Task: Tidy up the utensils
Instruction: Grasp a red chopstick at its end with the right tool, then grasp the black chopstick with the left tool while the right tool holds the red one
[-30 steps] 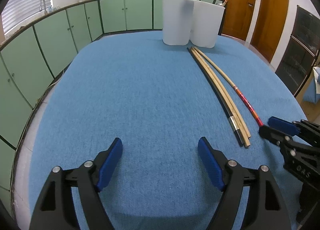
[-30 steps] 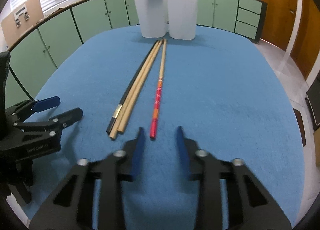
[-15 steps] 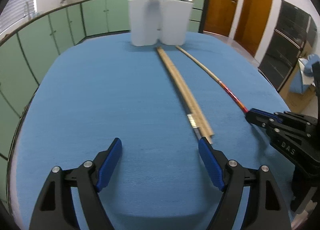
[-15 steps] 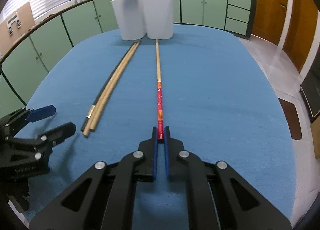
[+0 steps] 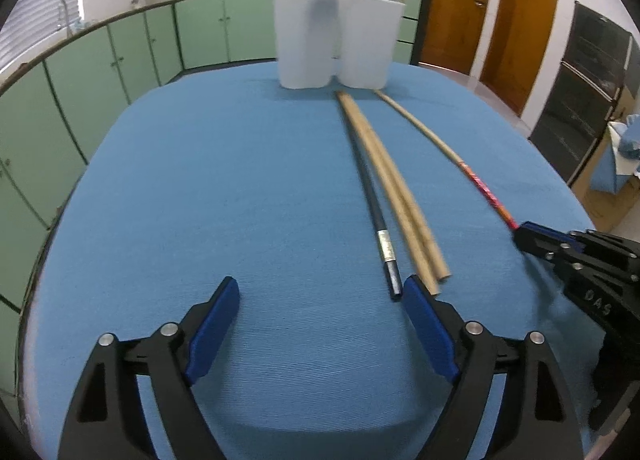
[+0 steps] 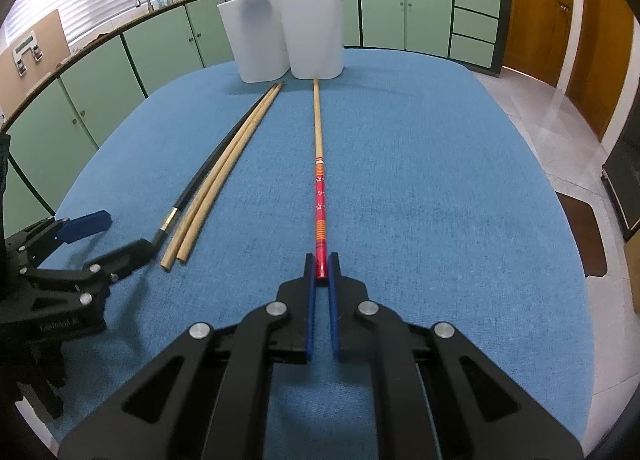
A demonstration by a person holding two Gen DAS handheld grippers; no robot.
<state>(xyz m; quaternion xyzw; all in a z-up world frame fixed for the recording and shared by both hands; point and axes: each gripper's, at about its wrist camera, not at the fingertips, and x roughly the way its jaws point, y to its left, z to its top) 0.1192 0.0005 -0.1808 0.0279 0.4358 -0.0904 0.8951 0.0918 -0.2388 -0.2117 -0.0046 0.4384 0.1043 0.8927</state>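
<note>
Two white cups [image 5: 306, 43] [image 6: 314, 31] stand side by side at the far end of the blue table [image 5: 200, 179], with chopsticks poking out of them. A red-patterned chopstick [image 6: 320, 195] [image 5: 484, 189] lies lengthwise, and my right gripper [image 6: 321, 264] [image 5: 520, 232] is shut on its near end. A black chopstick [image 5: 370, 187] [image 6: 200, 179] and two plain bamboo ones [image 5: 400, 195] [image 6: 224, 167] lie together to the left of it. My left gripper [image 5: 320, 288] [image 6: 116, 236] is opening wide, with only cloth between its pads. The black chopstick's near end lies just inside its right finger.
Green cabinets [image 5: 120, 67] run round the room beyond the table's far and left edges. Wooden doors [image 5: 456, 3] and a dark glass-fronted unit [image 5: 580, 91] stand on the right. Blue cloth stretches bare on the table's left half.
My right gripper went forward and shut on the red chopstick's near end. My left gripper swung toward the black and bamboo chopsticks, whose ends now lie by its right finger.
</note>
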